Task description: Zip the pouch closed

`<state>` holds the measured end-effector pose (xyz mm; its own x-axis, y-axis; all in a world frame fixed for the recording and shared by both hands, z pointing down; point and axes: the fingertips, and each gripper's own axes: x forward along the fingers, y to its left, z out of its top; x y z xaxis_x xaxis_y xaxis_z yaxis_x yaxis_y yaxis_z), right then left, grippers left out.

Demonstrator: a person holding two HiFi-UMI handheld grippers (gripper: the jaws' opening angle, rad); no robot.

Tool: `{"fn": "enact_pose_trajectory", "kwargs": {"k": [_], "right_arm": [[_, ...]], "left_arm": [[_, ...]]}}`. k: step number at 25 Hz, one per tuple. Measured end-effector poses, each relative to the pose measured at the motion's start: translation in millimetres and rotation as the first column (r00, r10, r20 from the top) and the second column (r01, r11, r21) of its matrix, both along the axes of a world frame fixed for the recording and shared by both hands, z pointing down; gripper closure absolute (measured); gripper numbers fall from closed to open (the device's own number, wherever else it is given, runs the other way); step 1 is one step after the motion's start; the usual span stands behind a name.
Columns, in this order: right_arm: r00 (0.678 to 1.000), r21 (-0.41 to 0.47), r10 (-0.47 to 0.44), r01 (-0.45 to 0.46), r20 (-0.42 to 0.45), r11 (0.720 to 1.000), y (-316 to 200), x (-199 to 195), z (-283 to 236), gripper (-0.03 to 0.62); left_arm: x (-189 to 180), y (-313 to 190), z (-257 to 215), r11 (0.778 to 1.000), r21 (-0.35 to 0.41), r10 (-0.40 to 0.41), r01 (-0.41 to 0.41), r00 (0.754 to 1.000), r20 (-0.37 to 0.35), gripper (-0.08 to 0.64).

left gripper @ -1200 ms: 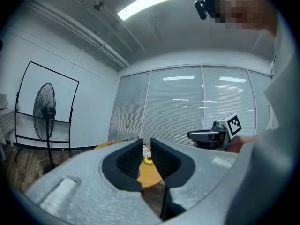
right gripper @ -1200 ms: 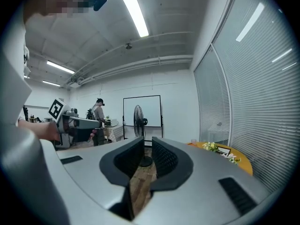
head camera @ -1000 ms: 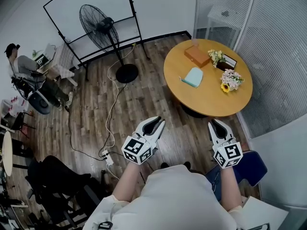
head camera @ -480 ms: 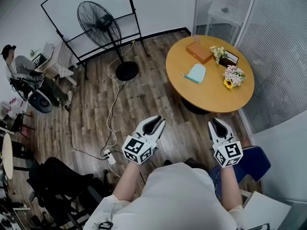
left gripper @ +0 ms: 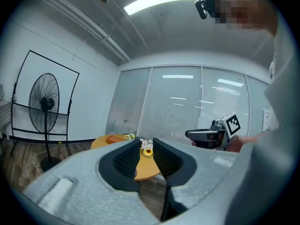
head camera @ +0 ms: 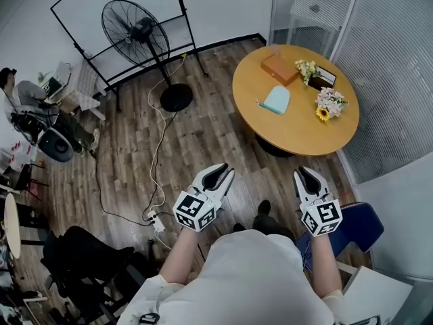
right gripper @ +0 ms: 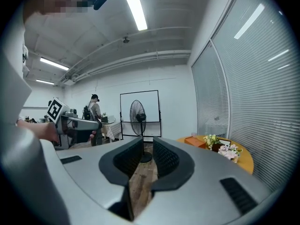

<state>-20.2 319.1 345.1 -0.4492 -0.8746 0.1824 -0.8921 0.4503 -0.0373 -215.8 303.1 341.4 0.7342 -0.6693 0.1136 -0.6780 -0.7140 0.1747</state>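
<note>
Far out to the left of the left claw, a pedestal fan (head camera: 135, 29) stands before a bare whiteboard frame (head camera: 115, 5). A white cable (head camera: 157, 156) trails from near its base over the wood floor (head camera: 203, 134) toward a power strip (head camera: 154, 222), which lies just left of that claw.

The left claw (head camera: 225, 173) is held out in front of the person's chest, above the floor. Its jaws are parted by only a narrow slit and grip nothing; the far table shows through the gap.

Ahead of both claws, and well apart from them, is a round wooden table (head camera: 298, 137). The pale blue pouch (head camera: 276, 100) lies flat on it, ahead of the space between the two claws, and neither claw touches it. Beyond the pouch sits an orange box (head camera: 279, 68). To the pouch's right are a small bouquet (head camera: 306, 68), a framed card (head camera: 323, 80) and a bunch of flowers (head camera: 327, 107) with a sunflower in it.

The right claw (head camera: 302, 174) is level with the left one, also over the floor. Its jaws are a slit apart too, with only floorboards between them. A blue chair (head camera: 362, 225) sits just to its right.
</note>
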Motion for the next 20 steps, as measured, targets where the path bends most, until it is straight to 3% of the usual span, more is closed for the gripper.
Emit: {"fn": "enact_pose_trajectory", "kwargs": {"k": [7, 20], "right_arm": [[1.0, -0.025, -0.007, 0.007, 0.016, 1.0, -38.2, 11.1, 13.6, 0.527], [0.998, -0.067, -0.049, 0.051, 0.039, 0.996, -167.1, 55.1, 34.1, 0.528]], "left_arm": [[14.7, -35.2, 11.3, 1.0, -0.025, -0.004, 0.004, 1.0, -0.001, 0.48], [62.7, -154.9, 21.6, 0.999, -0.04, -0.011, 0.013, 0.999, 0.048, 0.48]]}}
